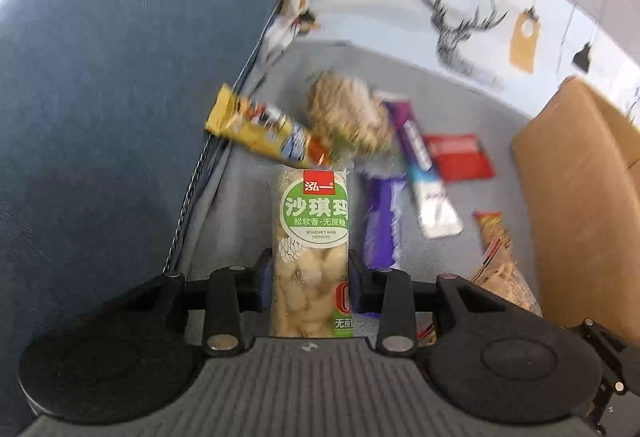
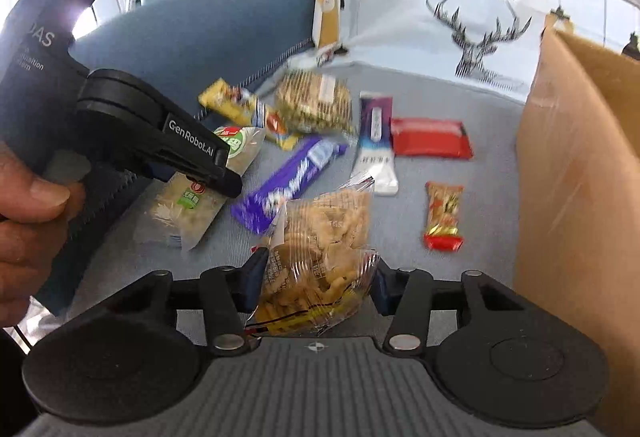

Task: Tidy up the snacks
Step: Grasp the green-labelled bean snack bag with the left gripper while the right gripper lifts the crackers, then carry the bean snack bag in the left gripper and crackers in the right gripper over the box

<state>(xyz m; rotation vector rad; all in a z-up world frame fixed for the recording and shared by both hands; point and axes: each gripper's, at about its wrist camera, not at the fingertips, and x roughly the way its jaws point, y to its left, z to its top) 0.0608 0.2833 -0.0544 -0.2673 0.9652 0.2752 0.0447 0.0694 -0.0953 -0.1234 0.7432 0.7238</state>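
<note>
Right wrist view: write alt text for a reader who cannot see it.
The right gripper fingers clamp a clear cracker bag above a grey sofa strewn with snacks. The left gripper holds a green-label pack; a cardboard box stands right.

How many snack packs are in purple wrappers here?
2. The purple chocolate bar lies in the middle of the grey cushion; the purple-and-white pack lies just right of it, beside the red pack. Others may be hidden.

cardboard box: right of right gripper, cut by frame edge
round snack: ahead of left gripper, blurred, possibly biscuits
</note>
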